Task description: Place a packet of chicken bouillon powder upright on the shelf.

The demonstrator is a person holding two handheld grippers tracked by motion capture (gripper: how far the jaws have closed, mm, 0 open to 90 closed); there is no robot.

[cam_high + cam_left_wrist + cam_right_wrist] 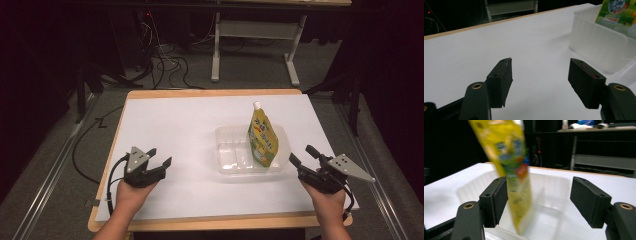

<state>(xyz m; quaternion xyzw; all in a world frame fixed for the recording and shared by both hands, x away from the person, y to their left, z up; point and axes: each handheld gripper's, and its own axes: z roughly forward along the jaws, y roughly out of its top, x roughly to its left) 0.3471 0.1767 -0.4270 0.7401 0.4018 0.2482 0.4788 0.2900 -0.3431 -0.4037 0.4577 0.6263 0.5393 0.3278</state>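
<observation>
**Both grippers empty and apart from the pouch standing in the tray**

Left gripper (161, 156): jaws spread wide, nothing between them. In the left gripper view the two black pads (503, 75) frame bare white table cover (474, 50) and touch nothing. The gripper sits over the near left part of the table, held in the person's left hand (131, 192), with its cable looping off the table edge. The wall of the clear plastic tray (599, 45) stands ahead and to one side of the jaws, apart from them.

Right gripper (302, 156): jaws also spread, holding nothing. It sits off the tray's right near corner, jaws pointing toward the tray, in the person's right hand (330, 200). In the right gripper view the yellow-green spouted drink pouch (510, 170) appears between the pads but beyond them, blurred; no pad presses on it.

Pouch (262, 137): upright, white cap on top, standing in the right-hand part of the clear shallow plastic tray (225, 150), leaning slightly. The left part of the tray holds nothing.

Surroundings: tray lies right of centre on the white cover, which overlays a wooden tabletop (210, 93). Nothing stands between either gripper and the tray. Beyond the table, a grey floor with black cables (165, 65) and the white legs of another table (216, 55).
</observation>
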